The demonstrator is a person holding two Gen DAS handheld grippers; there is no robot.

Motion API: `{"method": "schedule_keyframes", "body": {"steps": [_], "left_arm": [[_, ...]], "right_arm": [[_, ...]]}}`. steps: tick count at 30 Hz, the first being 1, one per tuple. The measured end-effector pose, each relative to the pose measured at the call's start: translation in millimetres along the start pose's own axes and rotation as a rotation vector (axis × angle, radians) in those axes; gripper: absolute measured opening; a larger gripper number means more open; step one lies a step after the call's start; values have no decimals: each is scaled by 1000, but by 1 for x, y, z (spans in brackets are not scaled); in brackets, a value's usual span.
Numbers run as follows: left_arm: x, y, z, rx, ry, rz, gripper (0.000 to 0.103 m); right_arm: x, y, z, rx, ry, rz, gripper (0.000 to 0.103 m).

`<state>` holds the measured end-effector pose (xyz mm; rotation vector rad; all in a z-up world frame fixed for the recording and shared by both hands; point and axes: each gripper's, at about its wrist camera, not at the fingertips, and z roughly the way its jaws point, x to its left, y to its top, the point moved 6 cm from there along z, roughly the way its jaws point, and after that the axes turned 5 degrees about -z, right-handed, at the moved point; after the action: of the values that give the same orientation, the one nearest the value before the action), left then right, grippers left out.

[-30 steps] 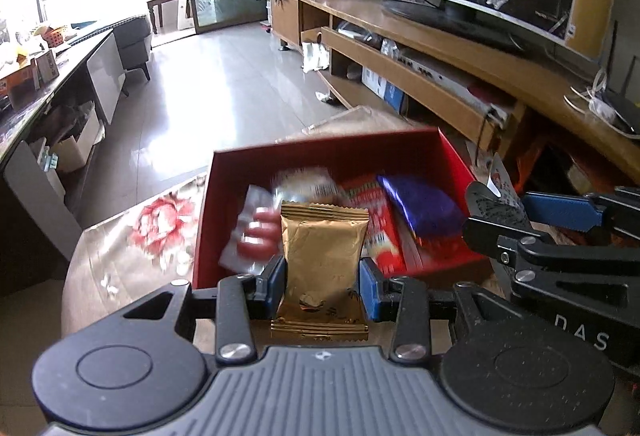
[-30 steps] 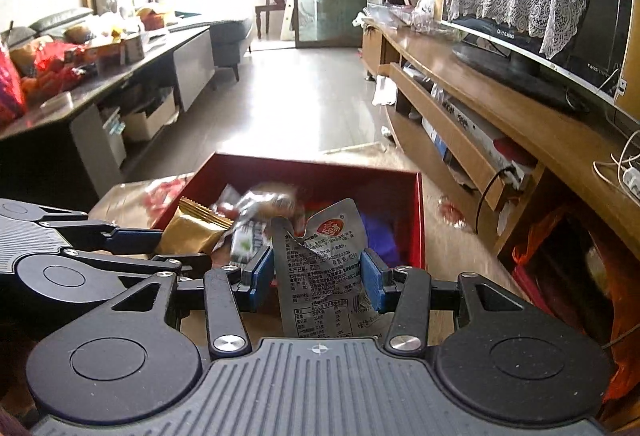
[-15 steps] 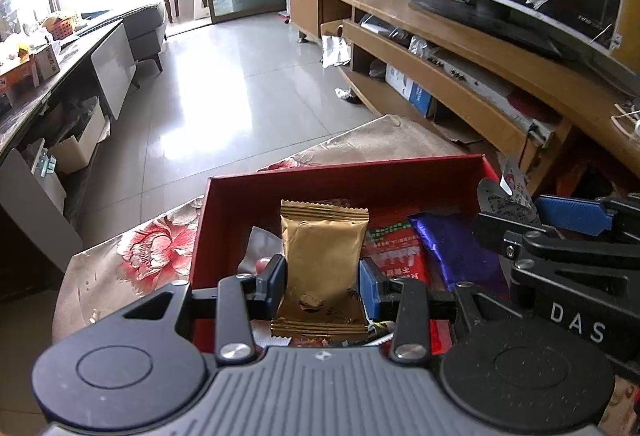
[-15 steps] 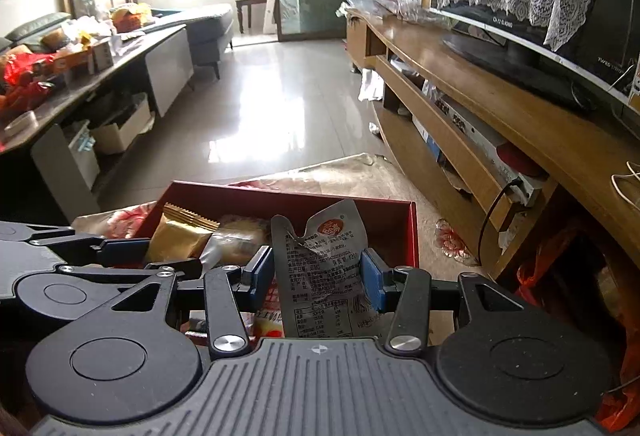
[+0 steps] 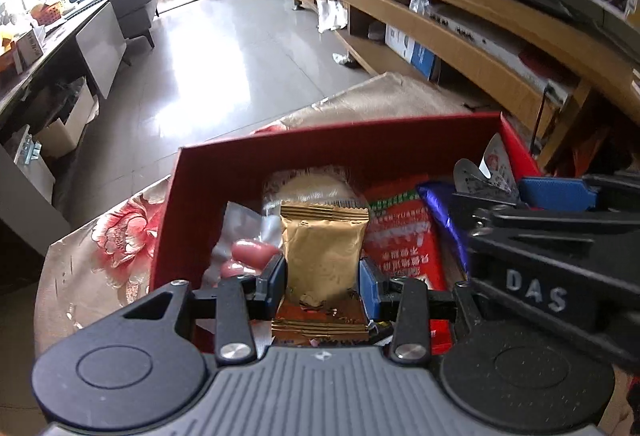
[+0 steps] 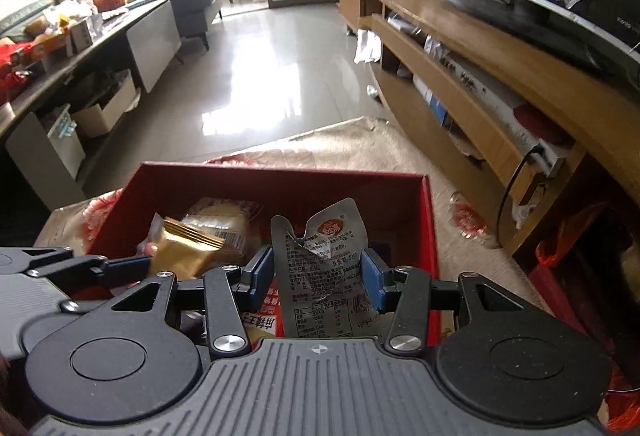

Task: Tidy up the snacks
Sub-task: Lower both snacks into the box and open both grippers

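Note:
A red box (image 5: 280,160) (image 6: 280,184) sits on a flowered cloth and holds several snack packs. My left gripper (image 5: 322,286) is shut on a gold snack packet (image 5: 324,252), held upright over the near part of the box. My right gripper (image 6: 318,276) is shut on a grey printed pouch (image 6: 320,248), held upright over the box's right half. In the left wrist view the right gripper (image 5: 560,196) reaches in from the right, its pouch (image 5: 496,166) peeking above it. In the right wrist view the left gripper (image 6: 120,268) and the gold packet (image 6: 184,248) show at the left. Inside lie a red packet (image 5: 400,236), a purple bar (image 5: 440,204) and a clear pastry pack (image 5: 312,188).
The flowered cloth (image 5: 116,236) covers a low table with tiled floor (image 5: 224,48) beyond it. A long wooden TV stand (image 6: 500,84) runs along the right. A dark counter (image 6: 80,48) with clutter stands at the left. A red bag (image 6: 560,276) lies by the table's right side.
Both grippers have moved forward and down over the red box, each still holding its packet. The box now looms larger and its contents show more clearly.

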<state>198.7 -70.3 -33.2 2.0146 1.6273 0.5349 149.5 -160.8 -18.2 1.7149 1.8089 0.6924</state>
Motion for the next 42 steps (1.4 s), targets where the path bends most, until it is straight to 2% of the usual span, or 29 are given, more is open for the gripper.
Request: {"method": "schedule_keyframes", "body": {"steps": [3,9,16,22,30,36,42], "left_arm": [[1,-1,4,15,4,-6,39],[4,-3,6,25,13,-13,41],[3,-5,7,39,15,-7,52],[12,-5,1,44,18,-42,58],[28,-11,-15,44,18,-98,64],[33,-27,-34,34,10,-129,65],[31,-46,-60,9,-29,-162,75]], "right_arm": [[2,-3,6,17,-13,-14,52],[-2,-5,9,31,-30,-8,54],[-6,-3,8,22,-39,6,56],[-13,1,1,-1,-49,34,62],[-21,-7,-14,-2,-65,44,67],[-12,-25,-33,10,-37,37,70],[-3,-42,-57,-3,-24,40,71]]}}
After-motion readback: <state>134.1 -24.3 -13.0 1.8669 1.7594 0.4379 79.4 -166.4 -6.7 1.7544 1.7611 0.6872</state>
